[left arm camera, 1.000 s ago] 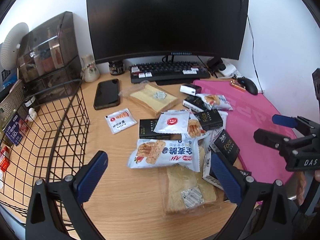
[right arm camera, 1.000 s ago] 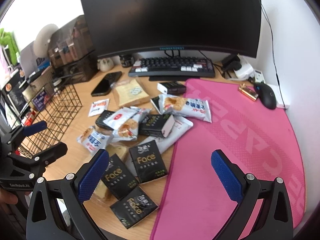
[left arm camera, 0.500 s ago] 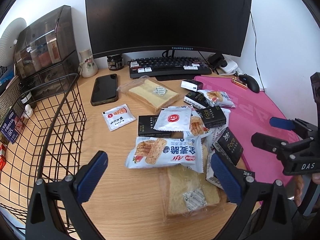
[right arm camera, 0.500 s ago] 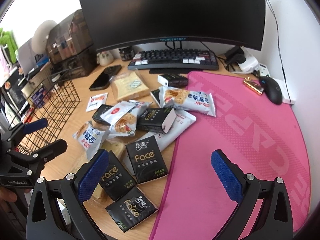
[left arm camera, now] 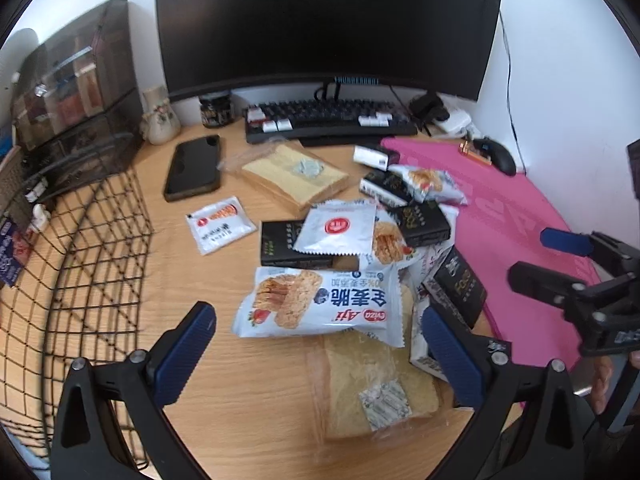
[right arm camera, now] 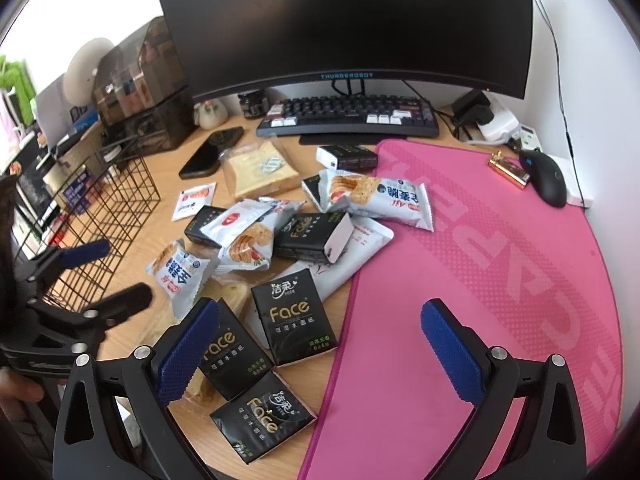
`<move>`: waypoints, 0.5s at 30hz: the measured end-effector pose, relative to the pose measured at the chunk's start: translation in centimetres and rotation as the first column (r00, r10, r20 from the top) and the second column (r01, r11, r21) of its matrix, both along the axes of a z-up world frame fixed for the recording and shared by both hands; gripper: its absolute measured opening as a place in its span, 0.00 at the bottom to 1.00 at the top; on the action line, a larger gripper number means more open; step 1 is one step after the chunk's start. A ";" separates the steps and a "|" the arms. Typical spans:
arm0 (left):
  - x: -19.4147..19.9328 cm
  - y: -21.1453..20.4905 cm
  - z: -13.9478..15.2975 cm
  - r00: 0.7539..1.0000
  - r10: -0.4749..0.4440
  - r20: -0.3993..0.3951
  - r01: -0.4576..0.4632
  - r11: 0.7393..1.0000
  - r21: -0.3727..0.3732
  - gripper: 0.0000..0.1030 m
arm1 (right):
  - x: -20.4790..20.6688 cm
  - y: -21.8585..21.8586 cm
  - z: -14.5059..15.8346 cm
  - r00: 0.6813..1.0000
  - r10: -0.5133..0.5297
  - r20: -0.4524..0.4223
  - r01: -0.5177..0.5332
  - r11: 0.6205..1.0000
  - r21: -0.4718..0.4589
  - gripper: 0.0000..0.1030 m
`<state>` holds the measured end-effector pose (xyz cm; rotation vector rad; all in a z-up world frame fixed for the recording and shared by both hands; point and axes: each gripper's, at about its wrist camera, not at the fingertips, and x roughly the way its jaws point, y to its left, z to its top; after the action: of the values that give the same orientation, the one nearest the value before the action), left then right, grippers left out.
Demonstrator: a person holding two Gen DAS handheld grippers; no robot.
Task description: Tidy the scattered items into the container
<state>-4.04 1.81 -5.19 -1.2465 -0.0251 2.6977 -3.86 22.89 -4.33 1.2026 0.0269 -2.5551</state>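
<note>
A pile of snack packets and black tissue packs lies on the wooden desk. My left gripper [left arm camera: 316,344] is open and empty, just above a white biscuit packet [left arm camera: 320,304] that overlaps a bagged bread slice [left arm camera: 372,384]. The black wire basket [left arm camera: 76,264] stands to its left. My right gripper [right arm camera: 320,344] is open and empty over black "Face" tissue packs [right arm camera: 294,320] at the pink mat's edge. The basket also shows at the left in the right wrist view [right arm camera: 108,208]. Each gripper shows in the other's view: the right gripper [left arm camera: 560,260] and the left gripper [right arm camera: 96,272].
A monitor [right arm camera: 344,24], keyboard [right arm camera: 348,118] and mouse [right arm camera: 548,178] stand at the back. A black phone [left arm camera: 194,168], a second bagged bread slice [left arm camera: 292,178] and a small sauce sachet [left arm camera: 220,224] lie on the desk. Dark storage boxes [left arm camera: 76,80] stand back left. A pink mat [right arm camera: 500,280] covers the right side.
Both grippers have moved forward and lower toward the pile, so the packets look larger. Both stay open. No item has moved.
</note>
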 end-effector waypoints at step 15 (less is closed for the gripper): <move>-0.2 -0.3 -0.4 0.997 0.005 0.073 0.000 0.998 -0.069 0.99 | -1.9 0.6 -0.7 1.000 0.016 0.021 -0.016 1.000 0.001 0.99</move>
<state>-4.21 1.46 -5.60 -1.3652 0.0570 2.6754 -5.74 23.49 -4.98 1.2240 0.0329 -2.5286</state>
